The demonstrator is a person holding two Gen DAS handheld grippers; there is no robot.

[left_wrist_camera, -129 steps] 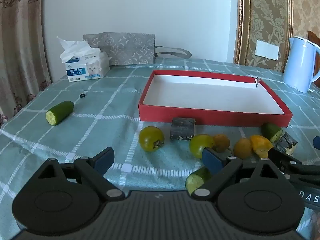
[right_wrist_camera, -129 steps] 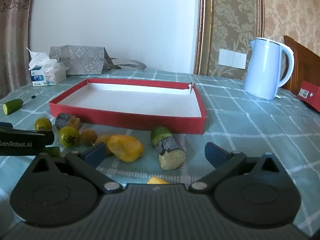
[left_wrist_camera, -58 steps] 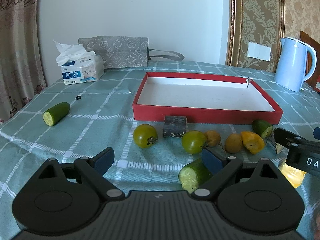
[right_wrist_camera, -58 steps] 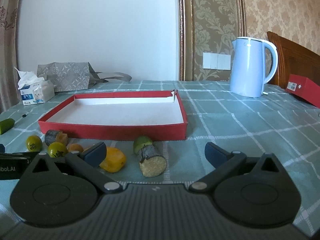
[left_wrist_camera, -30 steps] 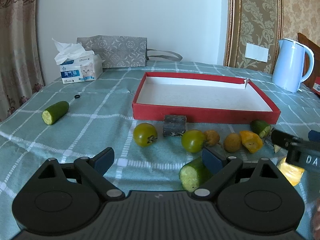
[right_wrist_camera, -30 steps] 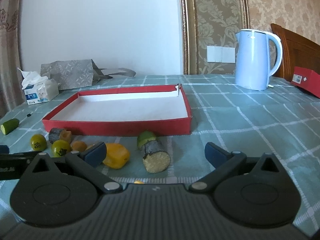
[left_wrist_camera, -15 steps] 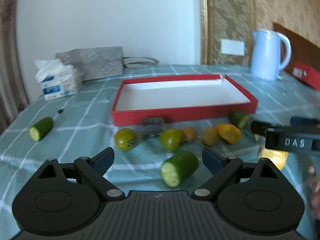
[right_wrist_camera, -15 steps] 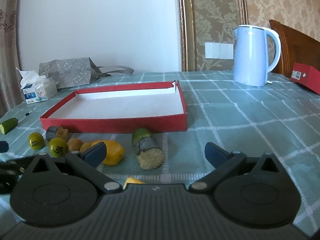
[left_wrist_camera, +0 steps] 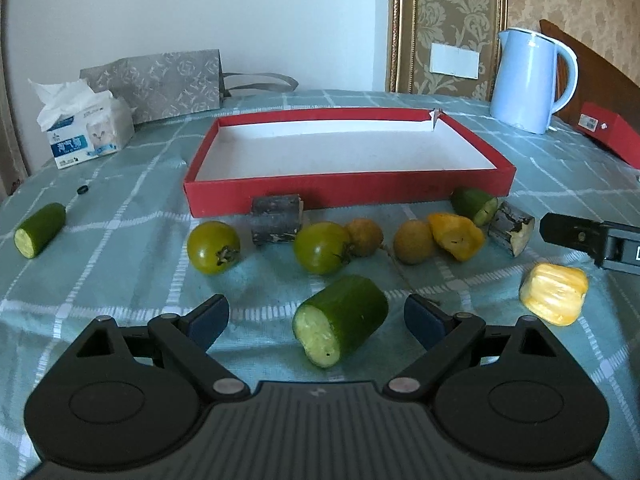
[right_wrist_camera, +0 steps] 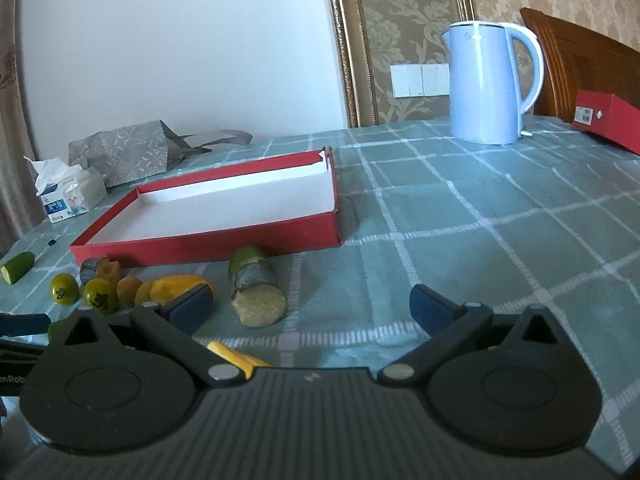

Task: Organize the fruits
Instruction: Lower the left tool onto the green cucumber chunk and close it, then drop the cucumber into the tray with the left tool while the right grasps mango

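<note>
A shallow red tray with a white floor stands empty on the table. In front of it lie two green tomatoes, small brown fruits, an orange piece, bark-skinned chunks and a yellow piece. A cucumber piece lies between the fingers of my open left gripper, not gripped. My right gripper is open and empty, just behind a bark-skinned chunk; the tray lies beyond it.
Another cucumber piece lies far left. A tissue box and grey paper bag stand at the back left. A blue kettle and a red box stand at the back right.
My left gripper has swung right and come closer, so the cucumber piece now lies between its fingers. My right gripper has turned a little, with the chunk closer in front.
</note>
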